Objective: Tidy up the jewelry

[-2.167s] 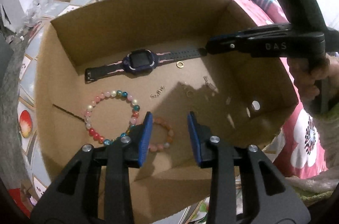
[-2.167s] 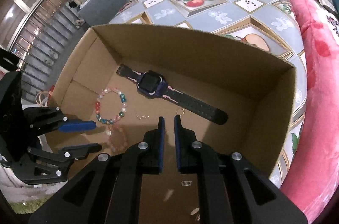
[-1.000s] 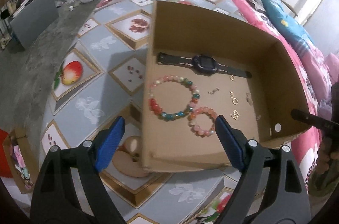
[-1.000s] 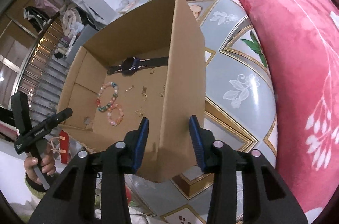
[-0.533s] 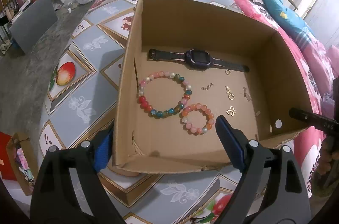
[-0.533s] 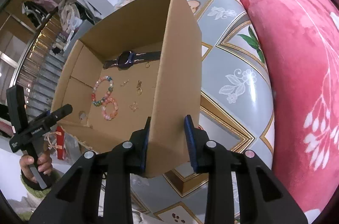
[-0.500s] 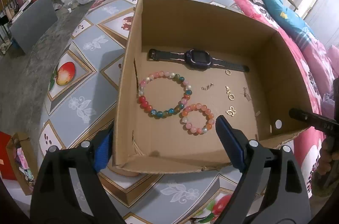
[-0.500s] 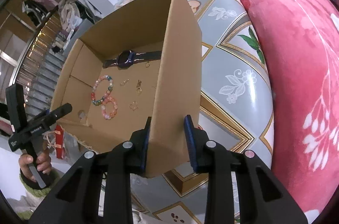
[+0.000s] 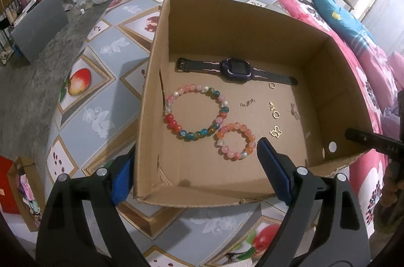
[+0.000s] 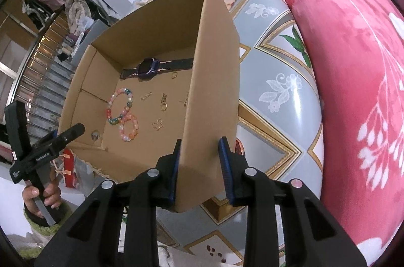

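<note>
An open cardboard box [image 9: 252, 24] stands on the patterned tabletop. On its floor lie a dark smartwatch [image 9: 236, 69], a large multicoloured bead bracelet [image 9: 197, 115], a small pink-orange bead bracelet [image 9: 236, 140] and several small gold pieces [image 9: 275, 132]. My left gripper [image 9: 197, 151] is open wide across the box's near left corner, one finger outside the left wall, the other above the floor. My right gripper [image 10: 200, 143] is shut on the box's [image 10: 214, 90] near right corner, a pad on each side. The watch [image 10: 147, 67] and bracelets [image 10: 121, 104] also show there.
A red floral blanket [image 10: 353, 65] lies close along the box's right side. The tabletop [image 9: 101, 80] with fruit tiles spreads left of the box. A hand holds the left gripper's handle [image 10: 40, 193]. A small carton [image 9: 20, 188] sits at the lower left.
The left gripper came in closer to the box and now straddles its near left corner. The right gripper's jaws narrowed onto the box's near right corner and stayed there.
</note>
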A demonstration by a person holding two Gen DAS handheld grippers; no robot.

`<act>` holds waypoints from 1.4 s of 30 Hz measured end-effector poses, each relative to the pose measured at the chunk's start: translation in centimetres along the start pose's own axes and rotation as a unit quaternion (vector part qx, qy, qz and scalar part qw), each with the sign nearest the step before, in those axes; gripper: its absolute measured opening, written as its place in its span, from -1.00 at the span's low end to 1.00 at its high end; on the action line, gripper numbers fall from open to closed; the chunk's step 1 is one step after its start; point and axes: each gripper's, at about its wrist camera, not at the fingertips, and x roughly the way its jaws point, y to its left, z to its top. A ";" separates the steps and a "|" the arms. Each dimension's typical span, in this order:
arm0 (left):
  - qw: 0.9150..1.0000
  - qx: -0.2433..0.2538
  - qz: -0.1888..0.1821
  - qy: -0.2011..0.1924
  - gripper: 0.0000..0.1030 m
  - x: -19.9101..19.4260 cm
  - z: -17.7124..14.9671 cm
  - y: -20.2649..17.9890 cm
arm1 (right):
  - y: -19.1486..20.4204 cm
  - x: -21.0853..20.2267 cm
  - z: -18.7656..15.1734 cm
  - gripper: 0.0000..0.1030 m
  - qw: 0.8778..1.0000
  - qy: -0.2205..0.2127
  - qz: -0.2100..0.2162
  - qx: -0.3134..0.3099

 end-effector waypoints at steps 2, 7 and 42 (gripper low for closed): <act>1.000 -0.002 -0.001 0.002 0.63 -0.2 -0.4 0.0 | -0.1 -0.1 -0.2 -0.45 1.000 0.001 0.001 0.001; 1.000 -0.003 0.000 0.003 0.63 -0.8 -1.9 -0.2 | -0.3 -0.3 -0.9 -0.45 1.000 0.001 0.004 0.002; 0.980 0.006 0.073 -0.183 0.82 -10.4 -11.6 0.1 | 4.7 -5.8 -11.2 0.46 0.980 -0.159 -0.070 -0.095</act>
